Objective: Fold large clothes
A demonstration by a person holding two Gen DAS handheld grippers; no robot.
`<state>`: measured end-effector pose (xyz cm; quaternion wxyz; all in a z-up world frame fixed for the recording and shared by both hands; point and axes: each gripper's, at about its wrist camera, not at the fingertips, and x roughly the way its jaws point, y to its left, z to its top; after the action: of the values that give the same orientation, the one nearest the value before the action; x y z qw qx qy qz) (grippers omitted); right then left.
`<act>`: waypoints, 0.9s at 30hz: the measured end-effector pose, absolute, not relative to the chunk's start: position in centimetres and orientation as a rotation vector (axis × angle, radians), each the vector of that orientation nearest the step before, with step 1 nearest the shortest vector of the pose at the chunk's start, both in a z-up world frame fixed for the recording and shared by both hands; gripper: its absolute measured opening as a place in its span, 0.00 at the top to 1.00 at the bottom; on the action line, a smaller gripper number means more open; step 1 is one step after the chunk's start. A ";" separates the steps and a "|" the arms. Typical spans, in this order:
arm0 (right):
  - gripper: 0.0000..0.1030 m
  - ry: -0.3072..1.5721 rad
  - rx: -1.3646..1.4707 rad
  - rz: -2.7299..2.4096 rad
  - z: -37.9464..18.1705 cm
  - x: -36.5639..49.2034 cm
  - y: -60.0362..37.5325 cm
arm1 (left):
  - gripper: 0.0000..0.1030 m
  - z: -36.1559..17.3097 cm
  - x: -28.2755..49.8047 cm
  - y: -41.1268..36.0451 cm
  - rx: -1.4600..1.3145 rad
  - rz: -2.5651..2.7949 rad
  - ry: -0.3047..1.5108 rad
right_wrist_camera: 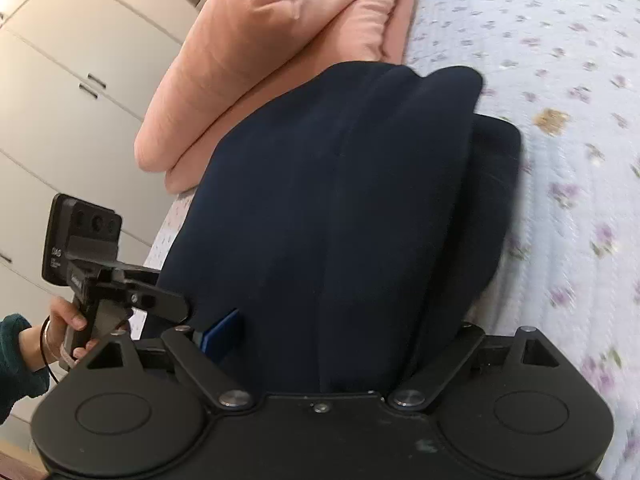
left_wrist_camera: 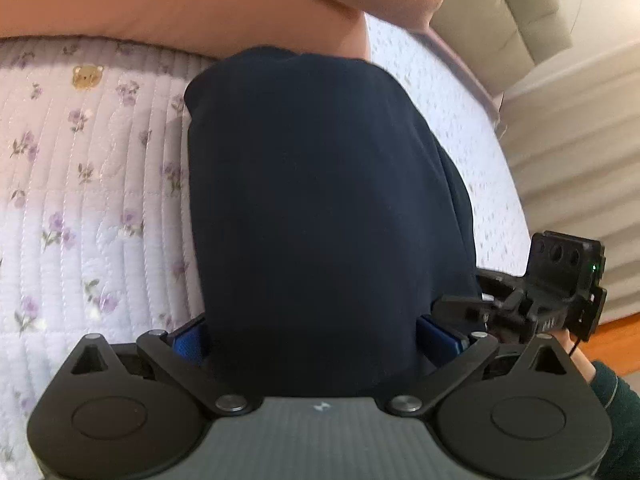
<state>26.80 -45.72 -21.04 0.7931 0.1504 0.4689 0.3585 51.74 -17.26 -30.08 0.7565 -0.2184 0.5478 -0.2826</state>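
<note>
A dark navy garment [left_wrist_camera: 320, 208] hangs bunched from my left gripper [left_wrist_camera: 312, 344], whose blue pads [left_wrist_camera: 188, 344] press on the cloth from both sides. The same navy garment [right_wrist_camera: 340, 208] fills the right wrist view, draped in long folds from my right gripper [right_wrist_camera: 320, 344], whose one visible blue pad [right_wrist_camera: 224, 336] presses on it. Both grippers hold the cloth side by side above the bed. The right gripper [left_wrist_camera: 560, 300] shows at the right edge of the left wrist view; the left gripper [right_wrist_camera: 100, 280] shows at the left of the right wrist view.
A white quilted bedspread [left_wrist_camera: 80, 200] with purple flowers lies below, also in the right wrist view [right_wrist_camera: 560, 160]. A peach duvet [right_wrist_camera: 260, 60] is heaped at the bed's far end. A beige wardrobe [right_wrist_camera: 60, 100] stands beyond the bed edge.
</note>
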 end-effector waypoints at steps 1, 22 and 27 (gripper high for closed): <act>0.00 1.019 0.324 0.768 -20.9 26.7 -45.7 | 0.00 -30.0 51.6 -17.6 -0.454 -0.616 1.170; 0.61 0.857 0.483 0.580 -11.1 16.6 -41.7 | 0.36 -16.8 45.8 -17.4 -0.316 -0.640 1.030; 0.62 0.819 0.459 0.622 -7.6 11.6 -39.8 | 0.35 -12.3 41.3 -15.2 -0.301 -0.642 1.000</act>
<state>11.61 -39.80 -7.56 0.8456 0.2173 0.3883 0.2950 41.28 -15.17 -12.32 0.8179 -0.1414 0.4694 -0.3012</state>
